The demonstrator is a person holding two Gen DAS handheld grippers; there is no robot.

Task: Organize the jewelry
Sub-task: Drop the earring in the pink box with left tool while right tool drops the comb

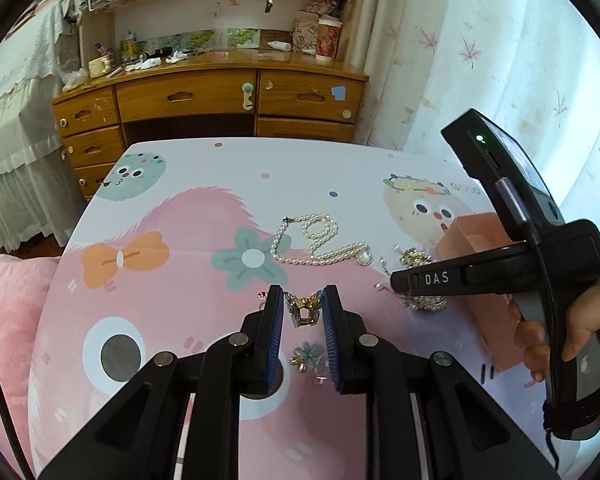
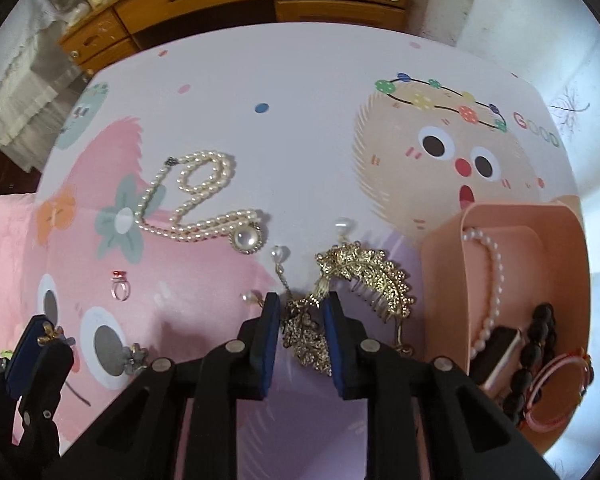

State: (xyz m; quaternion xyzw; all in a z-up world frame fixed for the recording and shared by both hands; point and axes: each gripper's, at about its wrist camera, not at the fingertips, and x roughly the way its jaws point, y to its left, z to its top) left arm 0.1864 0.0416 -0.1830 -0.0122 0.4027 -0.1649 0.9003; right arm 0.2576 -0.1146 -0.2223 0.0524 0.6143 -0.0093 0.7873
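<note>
My left gripper (image 1: 302, 307) is shut on a gold bow brooch (image 1: 305, 309) and holds it just above the cartoon-printed table (image 1: 204, 184). My right gripper (image 2: 303, 312) is shut on a gold leaf hair comb (image 2: 308, 334); it also shows in the left wrist view (image 1: 420, 280). A second gold comb (image 2: 374, 276) lies just ahead. A pearl necklace with a round pendant (image 2: 204, 204) lies farther left, also in the left wrist view (image 1: 320, 240). A peach box (image 2: 540, 264) at right holds a pearl strand, dark beads and a pink bangle.
A small ring (image 2: 121, 286) and pearl drop earrings (image 2: 278, 256) lie on the table. A blue flower clip (image 1: 306, 356) lies under my left gripper. A wooden desk with drawers (image 1: 220, 96) stands beyond the table. A pink cushion (image 1: 8, 320) is at left.
</note>
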